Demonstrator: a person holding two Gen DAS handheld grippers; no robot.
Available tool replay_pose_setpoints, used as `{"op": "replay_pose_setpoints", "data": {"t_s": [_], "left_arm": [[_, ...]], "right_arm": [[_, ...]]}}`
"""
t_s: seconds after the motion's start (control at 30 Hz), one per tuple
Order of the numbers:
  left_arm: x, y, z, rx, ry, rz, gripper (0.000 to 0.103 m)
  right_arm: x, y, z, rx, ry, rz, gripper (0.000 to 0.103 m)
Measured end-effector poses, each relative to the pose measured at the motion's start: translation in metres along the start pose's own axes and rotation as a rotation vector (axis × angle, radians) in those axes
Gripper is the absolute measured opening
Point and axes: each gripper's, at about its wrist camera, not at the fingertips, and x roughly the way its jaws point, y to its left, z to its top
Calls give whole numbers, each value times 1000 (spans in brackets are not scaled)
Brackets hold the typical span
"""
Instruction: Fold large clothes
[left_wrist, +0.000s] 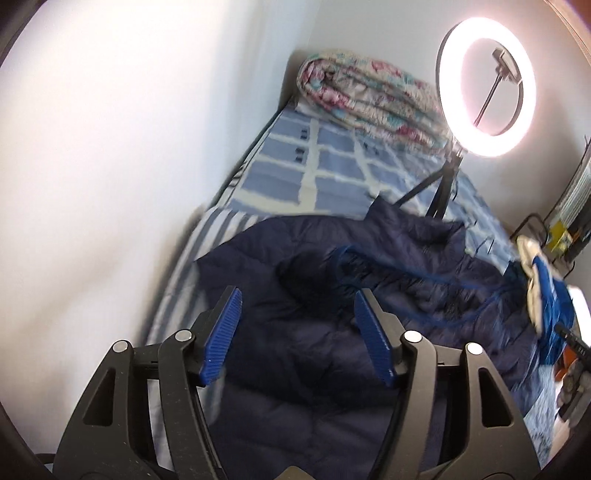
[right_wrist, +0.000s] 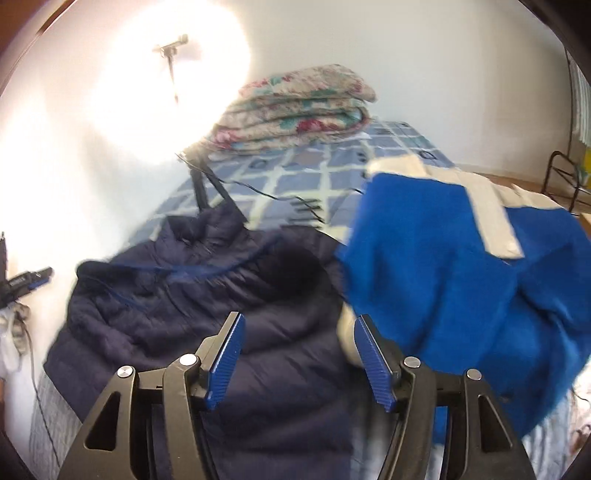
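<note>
A dark navy puffer jacket lies spread on the bed, with a blue zipper line running across it; it also shows in the right wrist view. A bright blue garment with cream trim lies bunched at the jacket's right side, and shows small at the right of the left wrist view. My left gripper is open and empty, hovering above the jacket's lower part. My right gripper is open and empty, above the jacket next to the blue garment's edge.
The bed has a blue-and-white checked sheet. A folded floral blanket lies at its far end. A lit ring light on a small tripod stands on the bed behind the jacket, its cable across the sheet. A white wall runs along the left.
</note>
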Motion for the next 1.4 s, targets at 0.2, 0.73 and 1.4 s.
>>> {"op": "replay_pose_setpoints", "data": {"t_s": [0.2, 0.73, 1.4], "left_arm": [[27, 35, -33, -38, 135, 16, 65], [43, 0, -51, 89, 94, 141, 2], [43, 27, -50, -18, 78, 113, 75]], "right_arm": [[11, -25, -39, 48, 90, 7, 64], [27, 18, -43, -125, 124, -62, 0], [10, -19, -72, 87, 96, -42, 74]]}}
